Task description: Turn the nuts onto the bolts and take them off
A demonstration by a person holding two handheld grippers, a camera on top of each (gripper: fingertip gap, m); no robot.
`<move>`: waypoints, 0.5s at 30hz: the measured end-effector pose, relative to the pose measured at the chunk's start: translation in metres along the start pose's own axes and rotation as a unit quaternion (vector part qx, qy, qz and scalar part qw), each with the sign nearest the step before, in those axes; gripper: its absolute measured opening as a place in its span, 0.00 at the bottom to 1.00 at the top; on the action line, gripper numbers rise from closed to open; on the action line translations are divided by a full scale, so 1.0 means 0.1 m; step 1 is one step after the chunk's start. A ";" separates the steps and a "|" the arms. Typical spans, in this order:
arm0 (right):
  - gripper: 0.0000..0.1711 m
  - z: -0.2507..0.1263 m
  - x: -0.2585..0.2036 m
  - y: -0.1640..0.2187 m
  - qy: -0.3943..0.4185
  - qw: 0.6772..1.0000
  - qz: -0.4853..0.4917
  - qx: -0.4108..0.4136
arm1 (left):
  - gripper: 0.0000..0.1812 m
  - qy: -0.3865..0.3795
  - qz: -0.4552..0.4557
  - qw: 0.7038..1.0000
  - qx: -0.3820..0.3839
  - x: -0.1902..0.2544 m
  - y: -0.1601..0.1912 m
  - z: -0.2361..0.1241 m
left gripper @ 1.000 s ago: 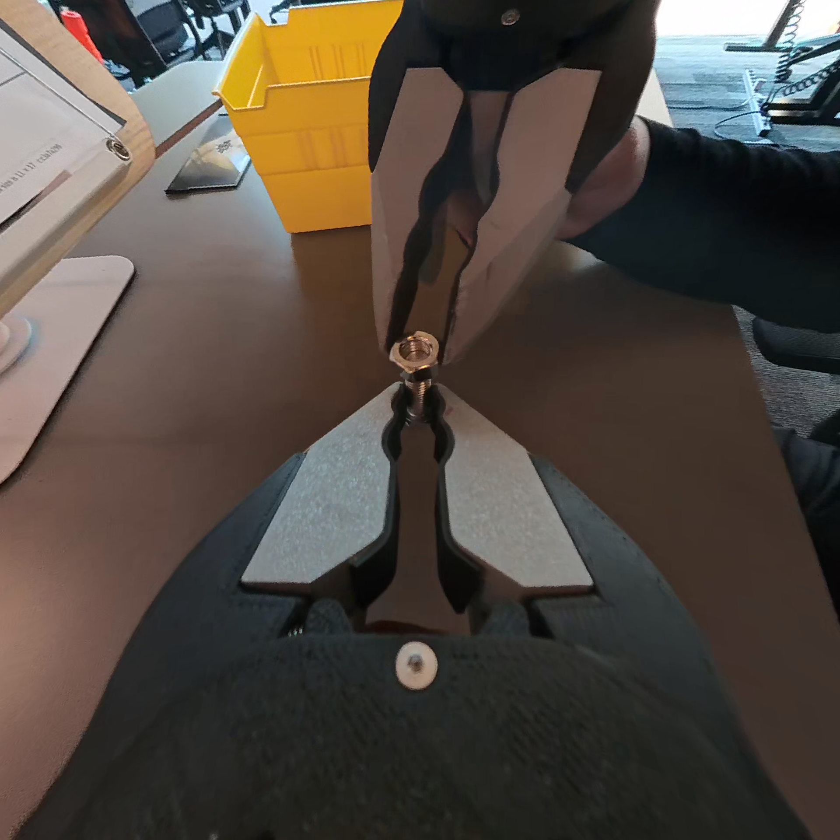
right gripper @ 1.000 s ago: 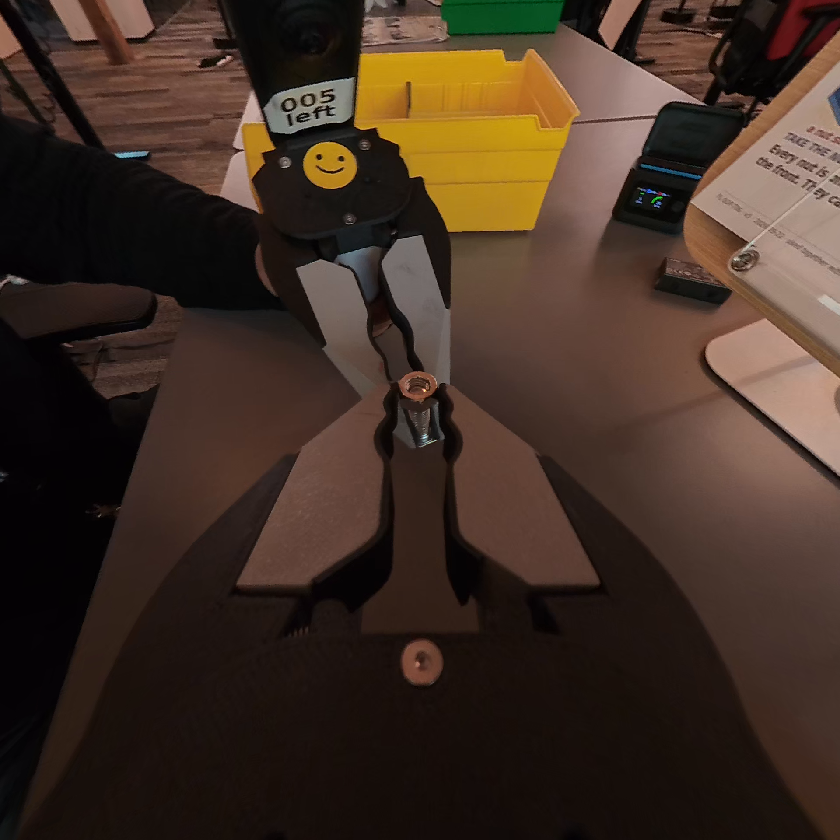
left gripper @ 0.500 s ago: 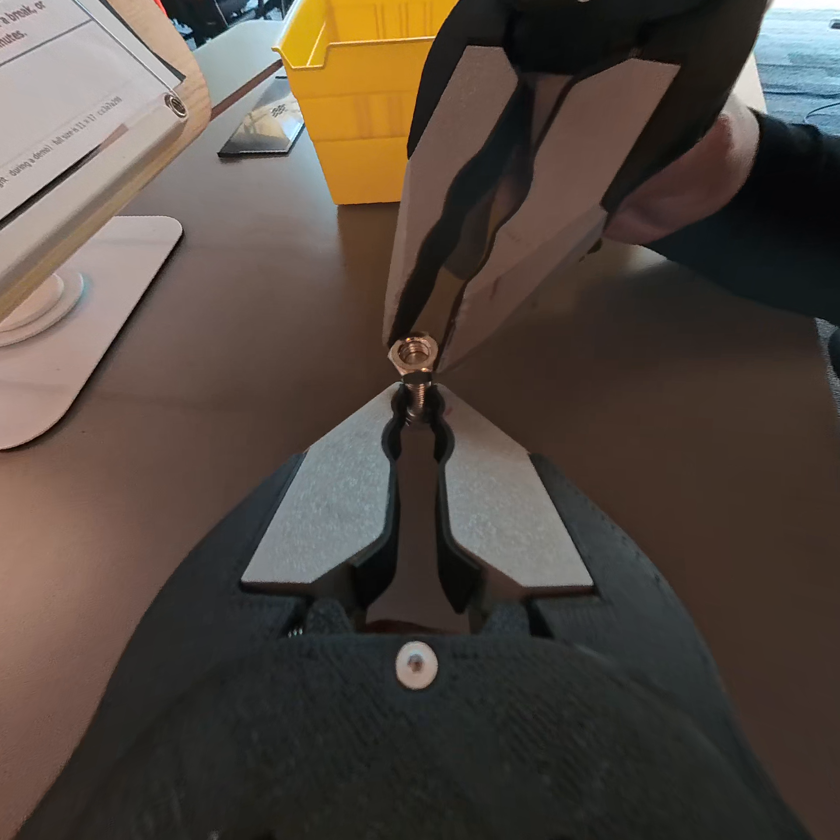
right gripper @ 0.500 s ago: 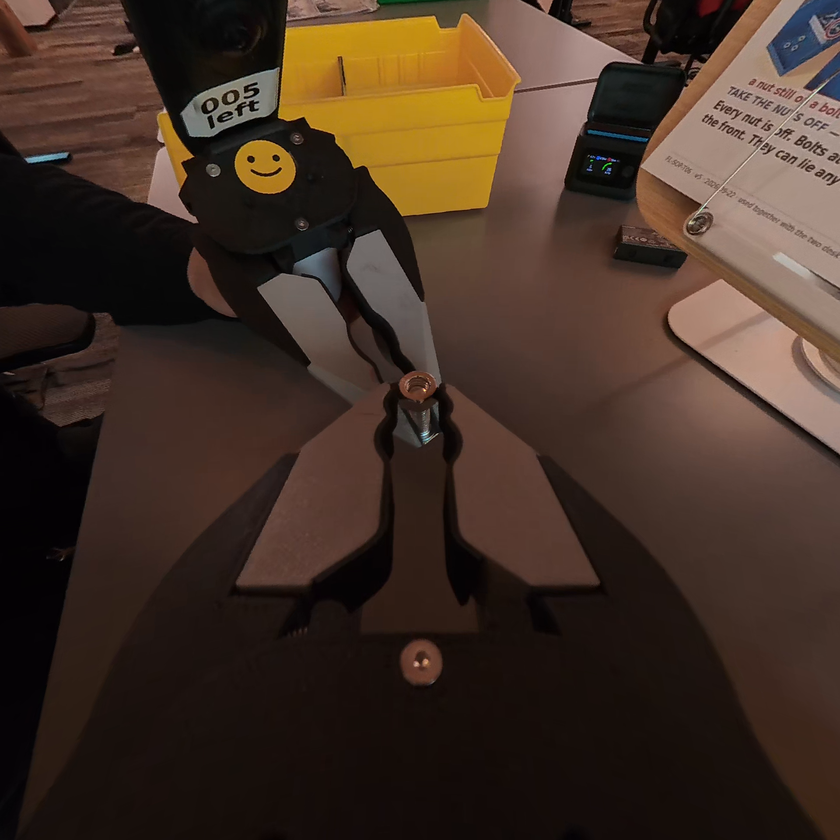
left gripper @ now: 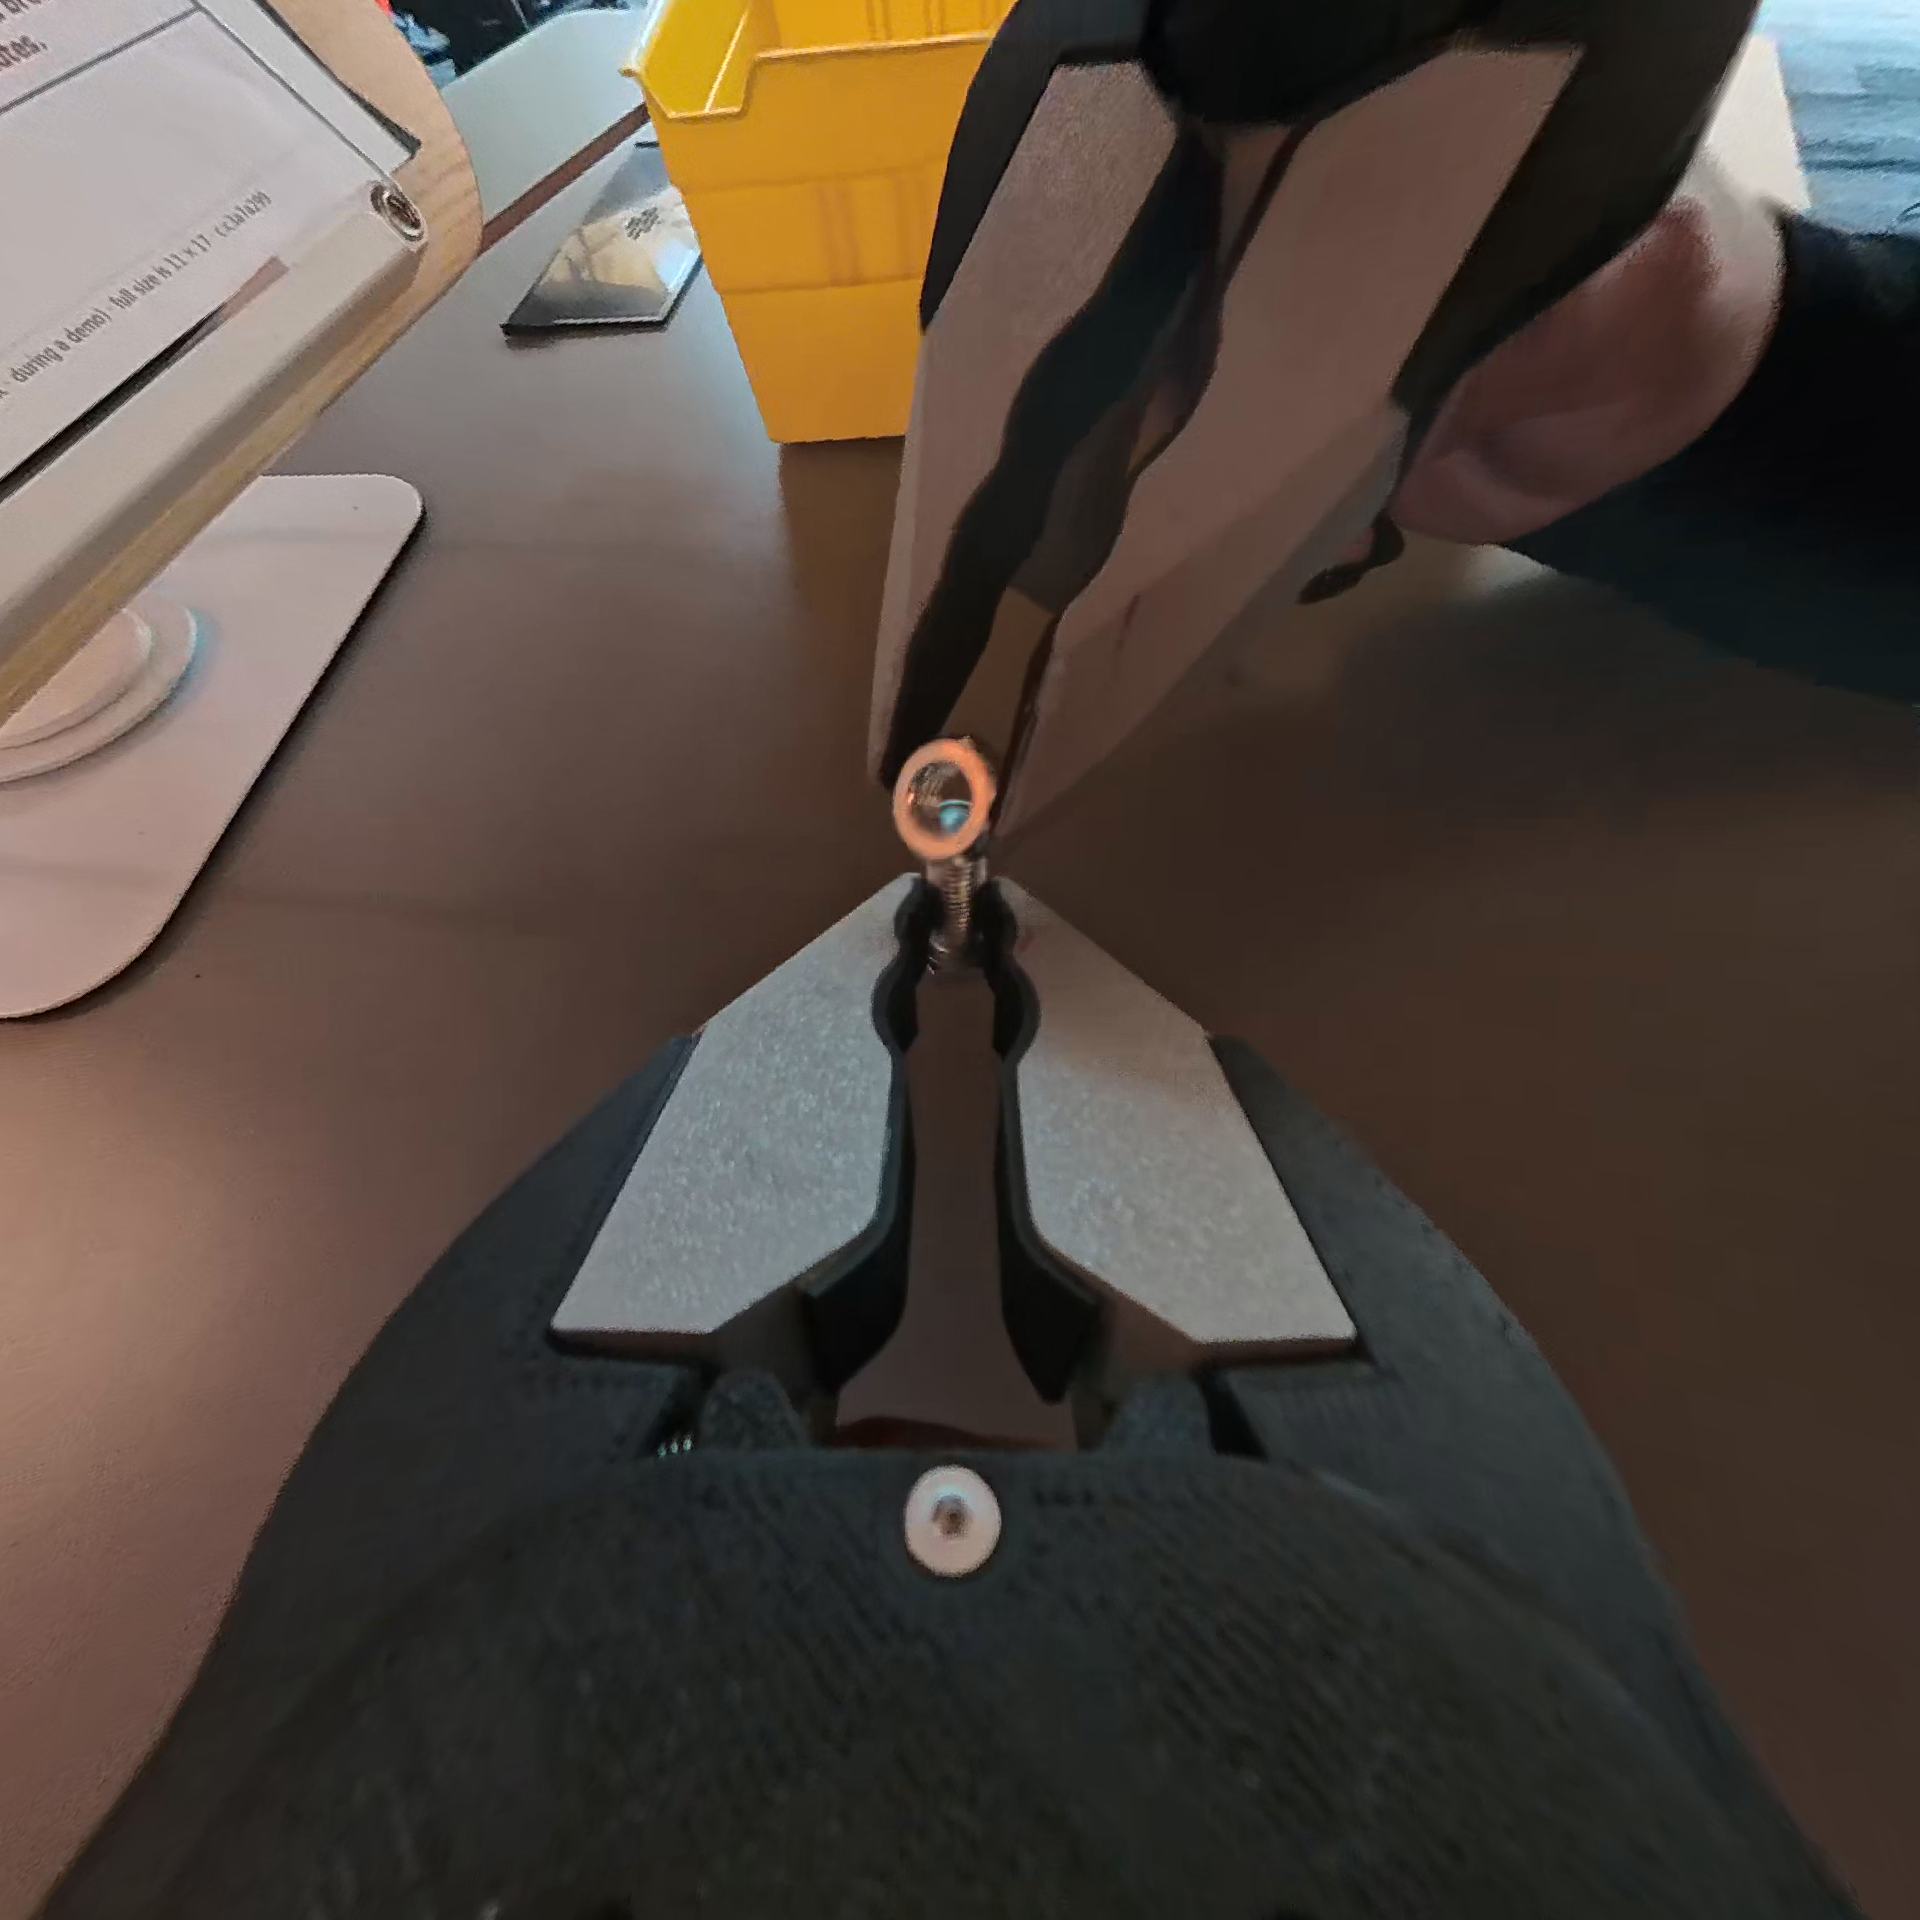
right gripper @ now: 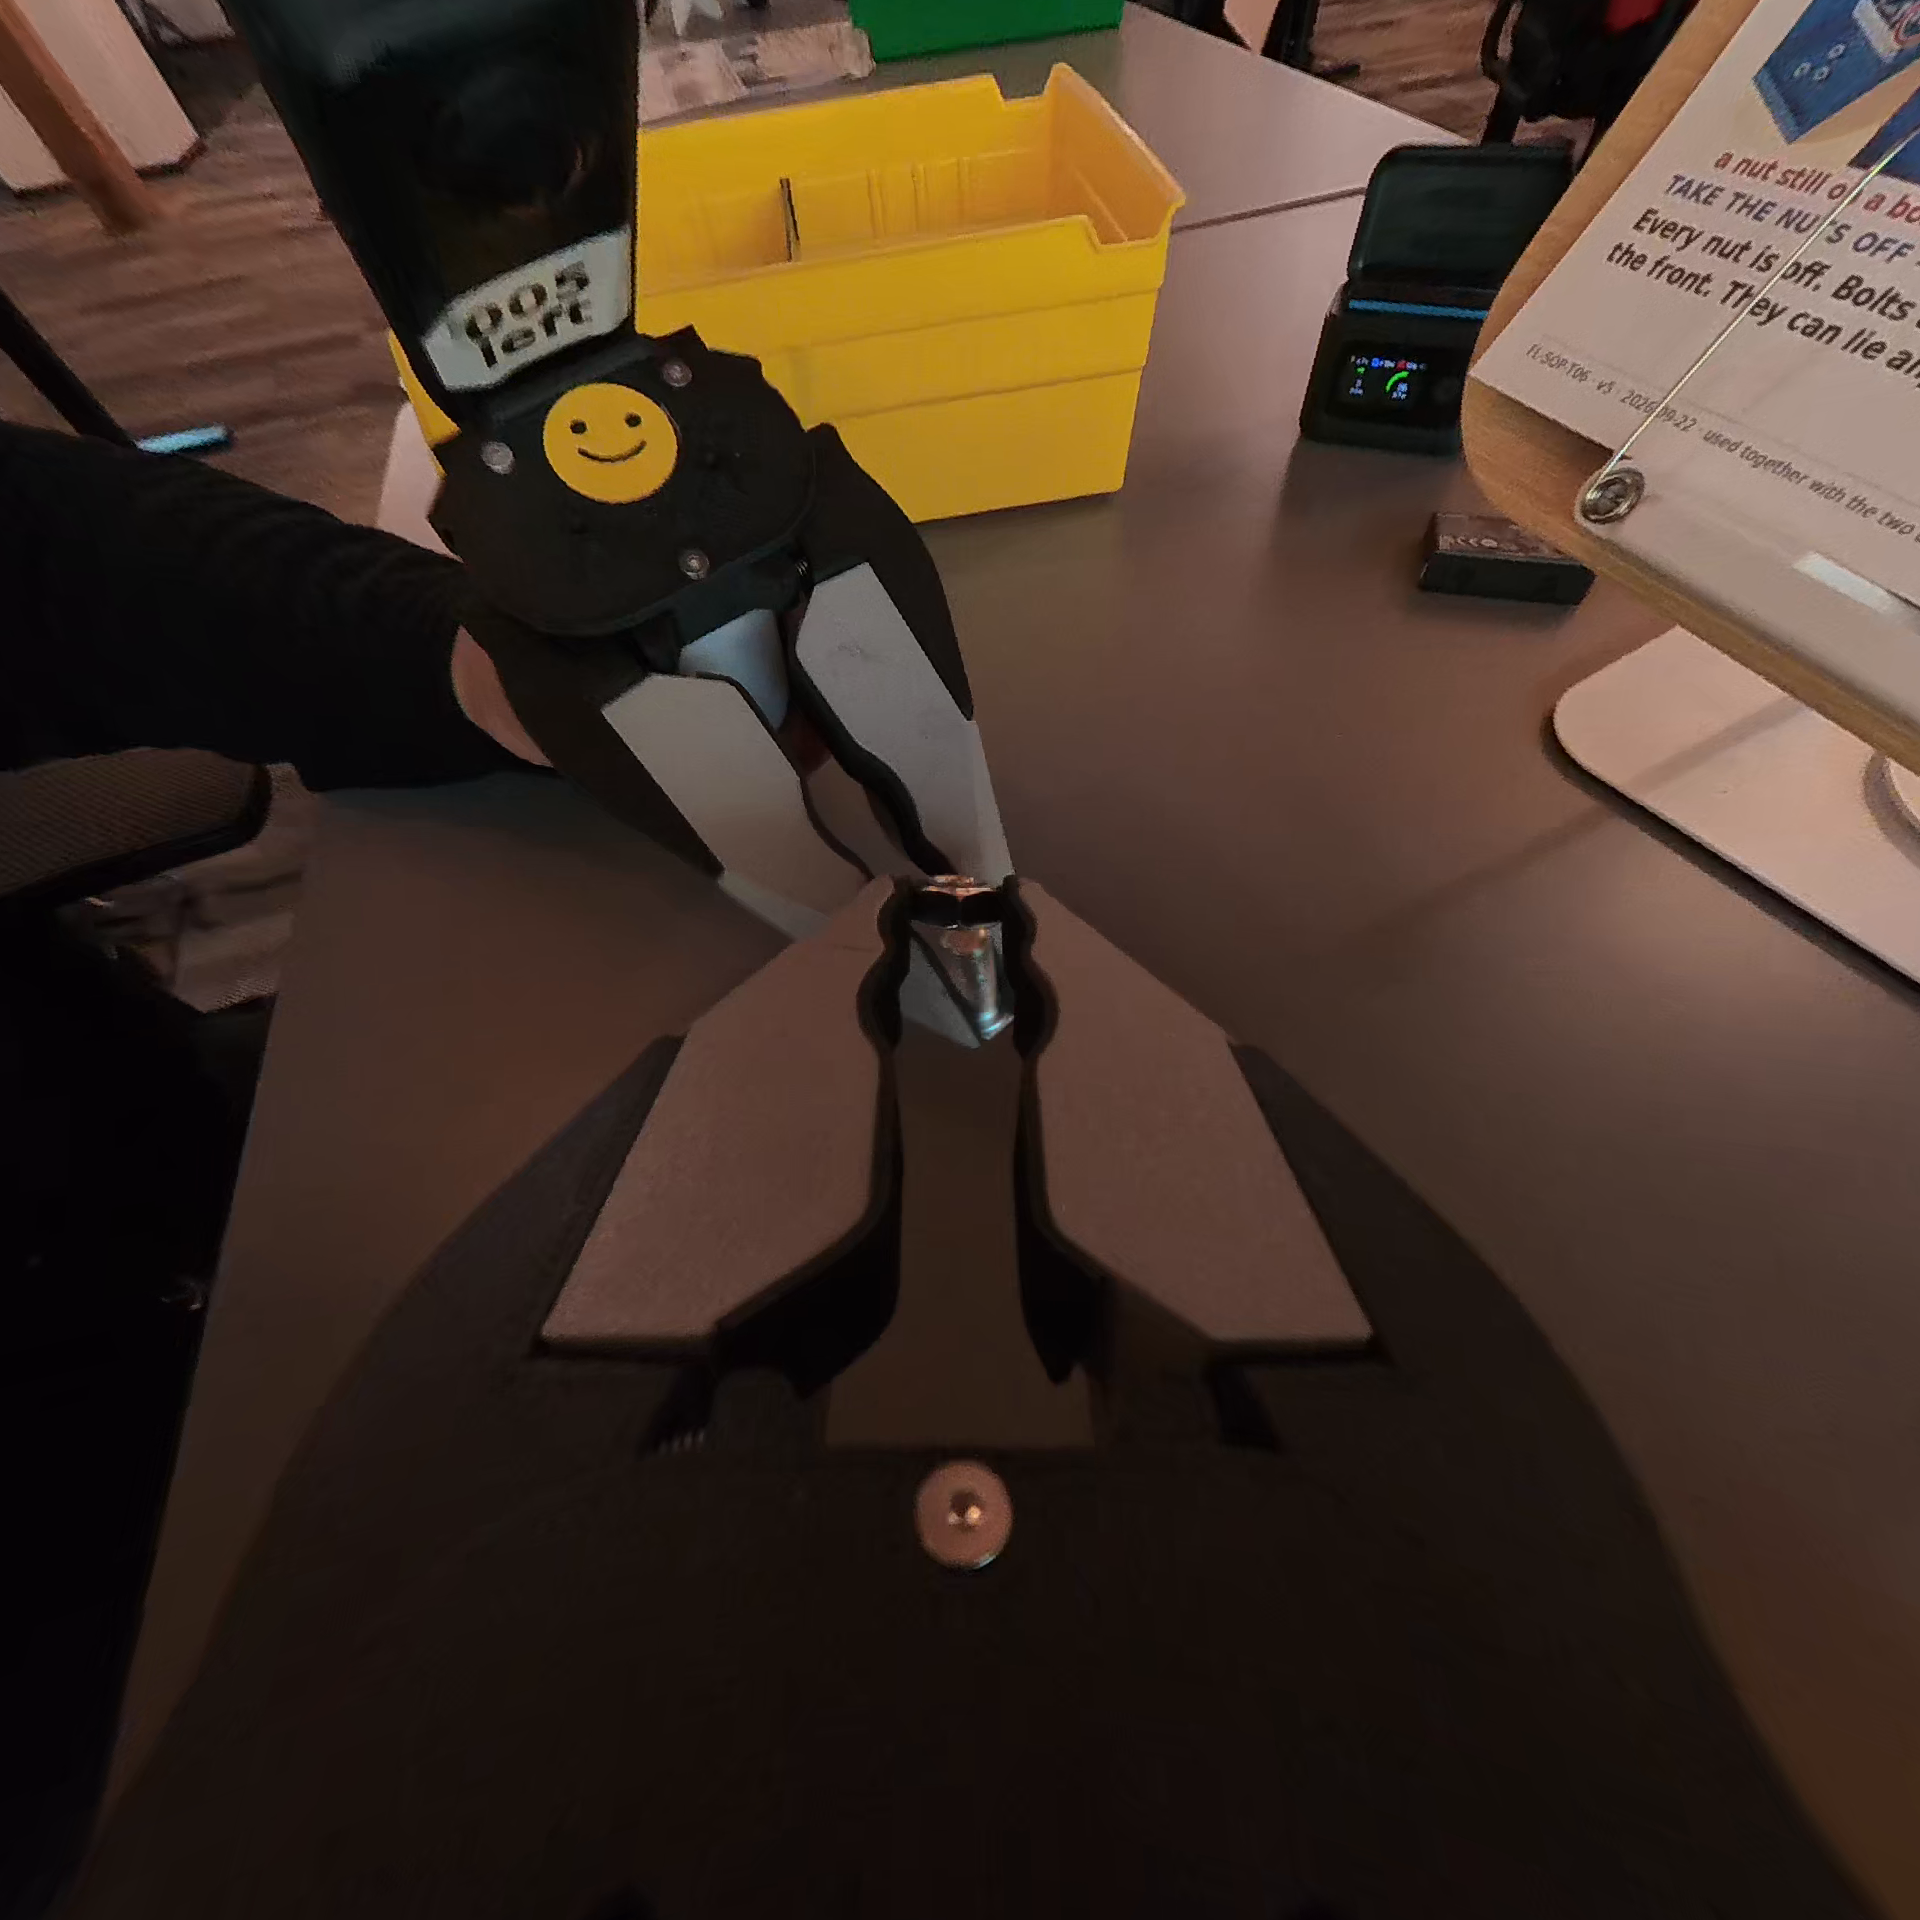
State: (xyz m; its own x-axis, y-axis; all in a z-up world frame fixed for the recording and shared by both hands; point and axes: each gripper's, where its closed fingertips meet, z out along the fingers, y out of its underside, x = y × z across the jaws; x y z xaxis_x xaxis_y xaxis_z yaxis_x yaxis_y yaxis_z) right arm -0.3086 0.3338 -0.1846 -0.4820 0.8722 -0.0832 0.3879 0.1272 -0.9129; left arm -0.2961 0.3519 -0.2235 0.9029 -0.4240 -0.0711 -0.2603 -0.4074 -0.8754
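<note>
My left gripper (left gripper: 951, 920) is shut on the threaded shank of a steel bolt (left gripper: 951, 904), held above the brown table (left gripper: 520, 831). My right gripper (right gripper: 956, 899) is shut on a steel nut (right gripper: 956, 891) sitting at the bolt's end. In the left wrist view the nut (left gripper: 943, 805) faces the camera, pinched between the right gripper's fingers (left gripper: 997, 416), which come down from above. In the right wrist view the left gripper's fingers (right gripper: 894, 717) reach in from the upper left. The bolt (right gripper: 977, 987) shows just below the nut. The bolt's head is hidden.
A yellow bin (right gripper: 935, 312) stands at the back of the table and also shows in the left wrist view (left gripper: 831, 208). A sign stand with a white base (left gripper: 156, 727) is at one side (right gripper: 1766, 312). A small black device with a screen (right gripper: 1423, 312), a black block (right gripper: 1501, 556) and a flat black plate (left gripper: 613, 270) lie nearby. Left and right tips are no more than a few centimetres apart.
Both grippers stay shut on bolt and nut. The right gripper has turned and tilted. The nut's hole now faces the left camera and shows edge-on in the right view. Both views have shifted.
</note>
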 end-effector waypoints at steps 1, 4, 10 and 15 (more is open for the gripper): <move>0.08 -0.02 0.00 -0.03 -0.004 1.000 0.007 0.009 | 0.04 -0.004 0.002 1.000 -0.007 -0.03 0.03 0.01; 0.08 -0.14 0.13 -0.07 0.014 0.999 0.025 0.028 | 0.04 -0.010 -0.006 1.000 -0.024 -0.13 0.12 0.01; 0.08 -0.05 0.32 0.46 0.034 0.992 0.070 -0.097 | 0.04 -0.019 -0.037 0.999 -0.020 -0.30 0.16 -0.04; 0.08 0.05 0.29 0.78 0.008 0.983 0.064 -0.169 | 0.04 -0.024 -0.035 0.999 -0.019 -0.33 0.16 -0.04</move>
State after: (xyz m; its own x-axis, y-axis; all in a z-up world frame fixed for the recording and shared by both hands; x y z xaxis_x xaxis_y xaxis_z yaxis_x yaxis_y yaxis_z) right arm -0.2958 0.3664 -0.2605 -0.4013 0.8981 -0.1801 0.6852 0.1639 -0.7097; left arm -0.3318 0.3558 -0.2332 0.9340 -0.3555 -0.0341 -0.2084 -0.4650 -0.8604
